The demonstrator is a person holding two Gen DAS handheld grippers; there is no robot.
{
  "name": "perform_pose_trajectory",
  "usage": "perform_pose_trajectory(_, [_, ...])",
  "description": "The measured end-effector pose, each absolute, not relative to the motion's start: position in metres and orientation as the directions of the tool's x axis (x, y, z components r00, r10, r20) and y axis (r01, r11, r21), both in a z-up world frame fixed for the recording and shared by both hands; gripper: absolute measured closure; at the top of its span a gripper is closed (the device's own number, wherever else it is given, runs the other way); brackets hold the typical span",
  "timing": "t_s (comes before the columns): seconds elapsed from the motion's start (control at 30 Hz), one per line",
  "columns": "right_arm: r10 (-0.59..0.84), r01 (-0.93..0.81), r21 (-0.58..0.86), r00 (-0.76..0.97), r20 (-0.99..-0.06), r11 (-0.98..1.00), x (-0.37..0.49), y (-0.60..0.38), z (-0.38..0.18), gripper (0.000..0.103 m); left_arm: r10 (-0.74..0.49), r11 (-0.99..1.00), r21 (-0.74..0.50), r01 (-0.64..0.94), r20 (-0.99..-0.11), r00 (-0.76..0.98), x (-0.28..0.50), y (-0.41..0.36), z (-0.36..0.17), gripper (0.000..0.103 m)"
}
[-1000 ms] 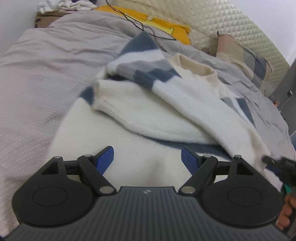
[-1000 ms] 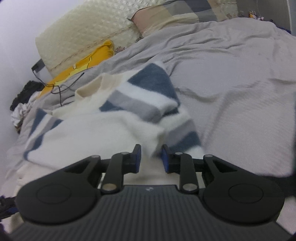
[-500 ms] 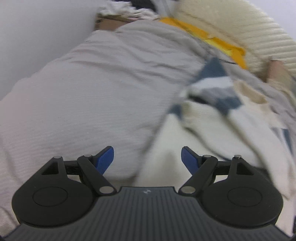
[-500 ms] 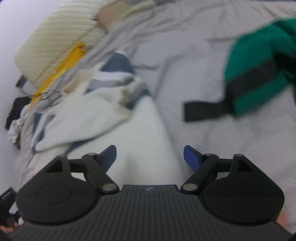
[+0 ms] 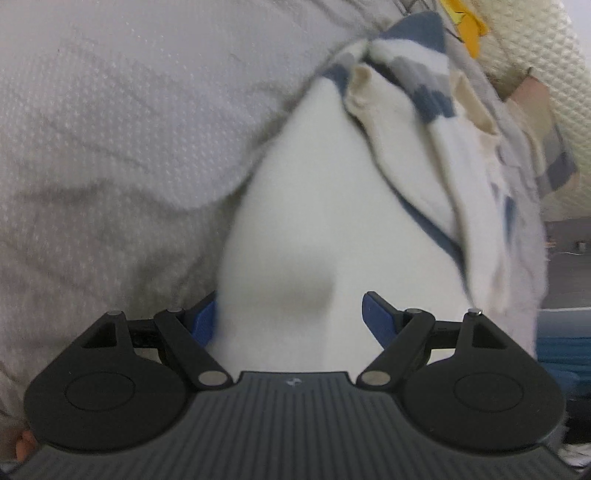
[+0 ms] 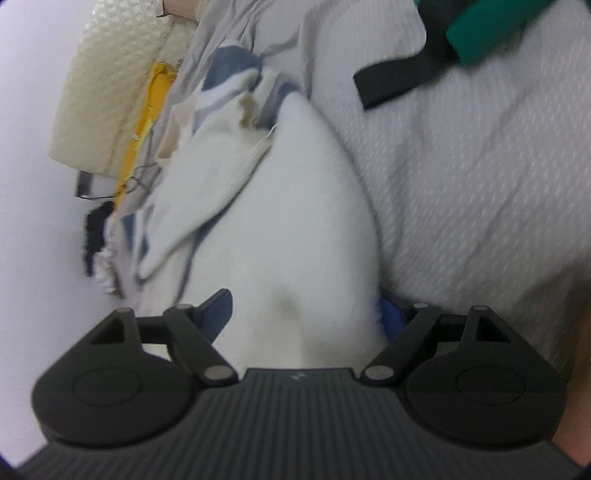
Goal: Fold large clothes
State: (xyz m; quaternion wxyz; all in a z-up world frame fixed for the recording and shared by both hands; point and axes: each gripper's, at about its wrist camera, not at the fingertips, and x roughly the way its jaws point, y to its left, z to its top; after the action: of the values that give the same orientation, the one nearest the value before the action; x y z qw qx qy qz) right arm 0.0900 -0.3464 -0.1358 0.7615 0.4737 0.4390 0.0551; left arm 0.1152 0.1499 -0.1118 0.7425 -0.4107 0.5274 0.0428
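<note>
grey textured bedspread (image 5: pixel 110 147) fills the scene, with a quilted cream headboard (image 6: pixel 110 74) at 11 o'clock from my right claw. the white sweater (image 5: pixel 314 221) with blue-grey stripes lies on the bed, its hem running between both sets of fingers. my left claw (image 5: pixel 288 317) and right claw (image 6: pixel 306 310) gape wide, unclenched, pads off the cloth. a green garment (image 6: pixel 498 29) sits at 1 o'clock.
</note>
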Motion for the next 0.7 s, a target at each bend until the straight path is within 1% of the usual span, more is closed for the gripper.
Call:
perform_pose_trajectory(0.17, [0.605, 0.278, 0.842, 0.596, -0.528, 0.462, 0.081, -0.342, -0.133, 0.019, -0.466, 0.633, -0.637, -0.440, -0.768, 0.440, 0.098, 0.152, -0.099, 0.019])
perform_pose_trajectory(0.23, [0.614, 0.271, 0.848, 0.594, -0.520, 0.456, 0.080, -0.341, -0.131, 0.019, -0.480, 0.637, -0.646, -0.421, -0.759, 0.439, 0.088, 0.150, -0.095, 0.019])
perform_pose_trajectory(0.37, [0.579, 0.326, 0.812, 0.576, -0.577, 0.484, 0.086, -0.340, -0.138, 0.020, -0.450, 0.714, -0.574, -0.401, -0.815, 0.365, 0.087, 0.128, -0.093, 0.019])
perform_pose_trajectory(0.43, [0.564, 0.360, 0.784, 0.550, -0.616, 0.505, 0.090, -0.338, -0.146, 0.020, -0.404, 0.763, -0.504, -0.404, -0.860, 0.310, 0.088, 0.117, -0.096, 0.019])
perform_pose_trajectory(0.5, [0.552, 0.365, 0.760, 0.529, -0.644, 0.538, 0.095, -0.333, -0.151, 0.022, -0.375, 0.793, -0.461, -0.399, -0.884, 0.278, 0.088, 0.106, -0.097, 0.019])
perform_pose_trajectory(0.53, [0.549, 0.361, 0.756, 0.527, -0.649, 0.546, 0.097, -0.330, -0.151, 0.024, -0.377, 0.798, -0.458, -0.392, -0.886, 0.270, 0.088, 0.102, -0.098, 0.021])
perform_pose_trajectory(0.57, [0.549, 0.359, 0.754, 0.526, -0.650, 0.550, 0.097, -0.330, -0.151, 0.027, -0.395, 0.804, -0.468, -0.366, -0.882, 0.259, 0.087, 0.094, -0.099, 0.021])
perform_pose_trajectory(0.6, [0.559, 0.349, 0.765, 0.531, -0.637, 0.541, 0.098, -0.329, -0.151, 0.039, -0.418, 0.813, -0.480, -0.330, -0.875, 0.245, 0.088, 0.087, -0.099, 0.021])
perform_pose_trajectory(0.63, [0.576, 0.334, 0.781, 0.535, -0.618, 0.528, 0.099, -0.329, -0.150, 0.055, -0.430, 0.821, -0.487, -0.299, -0.871, 0.238, 0.087, 0.080, -0.099, 0.026])
perform_pose_trajectory(0.67, [0.587, 0.320, 0.795, 0.543, -0.600, 0.516, 0.098, -0.329, -0.148, 0.062, -0.411, 0.829, -0.472, -0.302, -0.878, 0.244, 0.084, 0.076, -0.098, 0.031])
perform_pose_trajectory(0.7, [0.588, 0.306, 0.802, 0.555, -0.588, 0.513, 0.098, -0.328, -0.145, 0.071, -0.404, 0.828, -0.469, -0.307, -0.879, 0.254, 0.080, 0.074, -0.098, 0.044])
